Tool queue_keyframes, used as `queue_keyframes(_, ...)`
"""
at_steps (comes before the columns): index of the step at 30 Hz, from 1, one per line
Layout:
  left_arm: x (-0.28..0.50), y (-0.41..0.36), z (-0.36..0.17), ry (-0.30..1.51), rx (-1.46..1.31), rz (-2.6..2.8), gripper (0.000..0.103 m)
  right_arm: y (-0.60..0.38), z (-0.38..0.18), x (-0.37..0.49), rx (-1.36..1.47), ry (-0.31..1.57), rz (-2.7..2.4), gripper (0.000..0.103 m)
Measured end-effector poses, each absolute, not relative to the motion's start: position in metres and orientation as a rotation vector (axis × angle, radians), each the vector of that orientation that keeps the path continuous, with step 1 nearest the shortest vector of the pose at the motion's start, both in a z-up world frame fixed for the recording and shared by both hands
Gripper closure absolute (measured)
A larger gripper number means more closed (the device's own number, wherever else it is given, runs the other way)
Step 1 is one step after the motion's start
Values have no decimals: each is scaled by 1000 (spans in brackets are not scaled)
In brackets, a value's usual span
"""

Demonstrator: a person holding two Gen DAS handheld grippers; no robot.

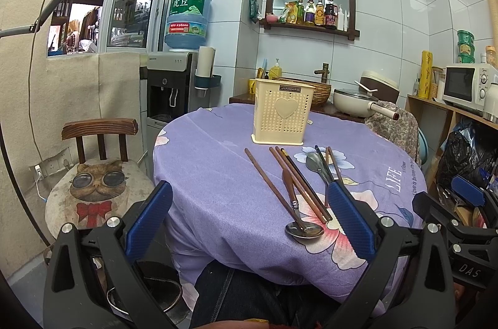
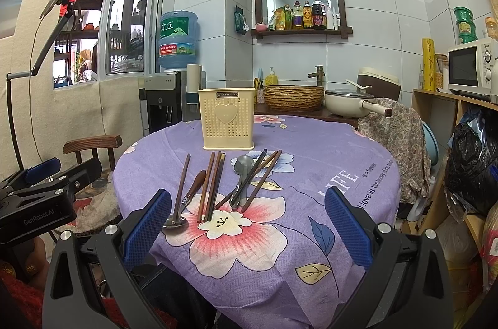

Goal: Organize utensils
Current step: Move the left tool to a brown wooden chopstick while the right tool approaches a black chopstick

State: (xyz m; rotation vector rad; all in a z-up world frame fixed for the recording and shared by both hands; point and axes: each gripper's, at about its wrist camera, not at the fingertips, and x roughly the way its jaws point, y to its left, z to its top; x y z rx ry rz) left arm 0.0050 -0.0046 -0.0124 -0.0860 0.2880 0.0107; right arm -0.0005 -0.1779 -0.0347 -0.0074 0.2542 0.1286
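Observation:
A cream perforated utensil holder (image 1: 282,111) (image 2: 227,118) stands upright on the purple floral tablecloth (image 1: 218,189) (image 2: 311,161). In front of it lie several brown and dark chopsticks (image 1: 298,183) (image 2: 214,183), a wooden-handled spoon (image 1: 295,204) (image 2: 186,201) with its bowl toward me, and a grey metal spoon (image 1: 316,165) (image 2: 241,173). My left gripper (image 1: 249,223) is open and empty at the table's near edge. My right gripper (image 2: 247,224) is open and empty, just short of the utensils.
A wooden chair with a cat cushion (image 1: 96,183) stands left of the table. A cloth-covered chair (image 2: 395,139) is at the far right. Behind the table are a water dispenser (image 1: 174,86), a woven basin (image 2: 294,97), a pot (image 2: 348,103) and shelves with a microwave (image 2: 470,71).

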Motion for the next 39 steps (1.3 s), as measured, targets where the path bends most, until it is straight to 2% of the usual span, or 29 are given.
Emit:
queue_keyframes(9,69,8,-27,486,-128,-20,5,-186,-45,47,6,372,101,6)
queue_keyframes(22,162,19,-30,617,-60,14,6,-200,-45,150,-17,608,166,6)
queue_keyframes(24,172,22,-29,631,-71,17,7,-199,-42,161,-19,631,178,11)
queue_keyframes(30,207,27,-31,718,-78,7,25,-193,-32,197,-66,646,196,30)
queue_keyframes(34,230,28,-35,773,-89,-11,35,-200,-34,233,9,738,208,40)
queue_keyframes(39,254,31,-40,818,-106,-3,37,-194,-34,269,24,769,206,58)
